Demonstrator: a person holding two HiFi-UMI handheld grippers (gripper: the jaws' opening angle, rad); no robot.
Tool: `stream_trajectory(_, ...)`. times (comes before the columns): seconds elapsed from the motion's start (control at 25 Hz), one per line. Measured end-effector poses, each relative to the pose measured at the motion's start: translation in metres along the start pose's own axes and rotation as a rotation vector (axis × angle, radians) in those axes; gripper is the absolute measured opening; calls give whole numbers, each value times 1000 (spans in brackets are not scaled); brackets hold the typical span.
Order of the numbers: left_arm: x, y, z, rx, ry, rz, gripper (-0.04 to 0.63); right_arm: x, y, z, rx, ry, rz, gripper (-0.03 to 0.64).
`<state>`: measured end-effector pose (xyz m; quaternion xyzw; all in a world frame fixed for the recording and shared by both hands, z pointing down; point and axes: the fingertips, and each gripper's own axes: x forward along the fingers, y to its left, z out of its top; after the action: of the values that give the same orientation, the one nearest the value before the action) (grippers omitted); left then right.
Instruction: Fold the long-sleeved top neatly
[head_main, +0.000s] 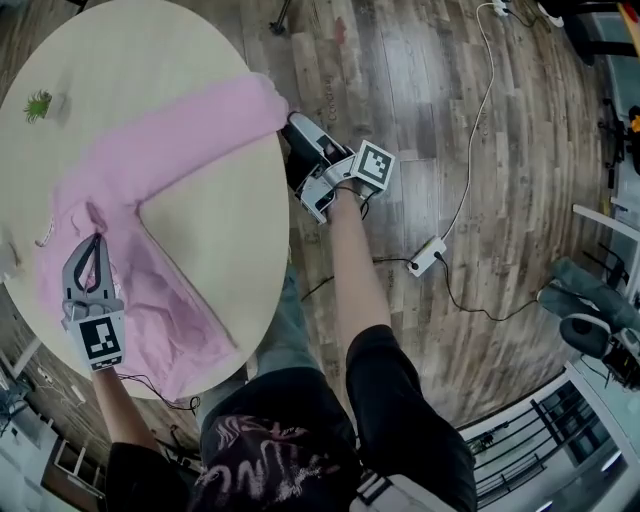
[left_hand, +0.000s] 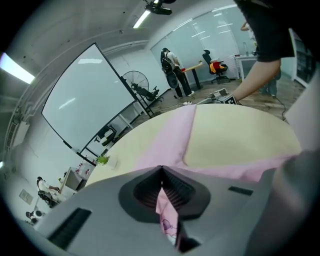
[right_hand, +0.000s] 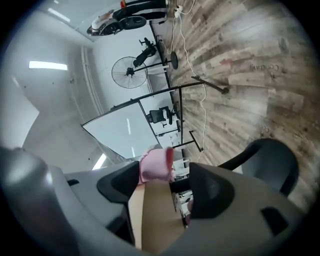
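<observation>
The long-sleeved top (head_main: 150, 150) lies pink and soft across the round cream surface (head_main: 200, 60) in the head view. One sleeve (head_main: 215, 110) stretches to the right edge, and the body is bunched in wrinkles toward the near left. There the left tool (head_main: 95, 245) sits on the cloth by the shoulder, and the right tool (head_main: 297, 150) hovers off the edge beside the cuff (head_main: 268, 98). A small plant (head_main: 38, 105) stands well apart at the far left. In the left gripper view we see that tool's jaws closed tight on a thin fold of pink fabric (left_hand: 164, 205), which carries a small print. The sleeve runs away over the surface ahead. In the right gripper view the jaws stand wide, with the cuff (right_hand: 156, 165) and the surface edge (right_hand: 152, 210) between them, and neither pad presses on either. We judge the cuff could slide off the edge, since it sits right at the rim with nothing pinning it. A pull from the left tool could also drag the body and deepen the creases.
</observation>
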<state>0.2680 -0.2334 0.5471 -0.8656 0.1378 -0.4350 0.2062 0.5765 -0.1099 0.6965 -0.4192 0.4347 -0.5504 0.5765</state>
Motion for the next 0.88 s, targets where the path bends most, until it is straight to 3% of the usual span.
stream_trajectory(0.16, 4, -1, -2, 0, 7, -8, 11, 9, -7, 0, 55, -15, 15, 275)
stream_trajectory(0.24, 4, -1, -3, -11, 11, -6, 11, 8, -5, 8, 55, -48, 6, 182)
stream_trajectory(0.36, 0, -1, -7, -27, 11, 4, 11, 3, 0, 18, -25, -90, -60, 25)
stream_trajectory(0.68, -16, -9, -13, -47, -4, 17, 11, -10, 45, 35, -204, -159, -103, 11)
stream_trajectory(0.88, -29, -9, -18, -59, -16, 30, 11, -10, 88, 28, -357, -147, -136, 11)
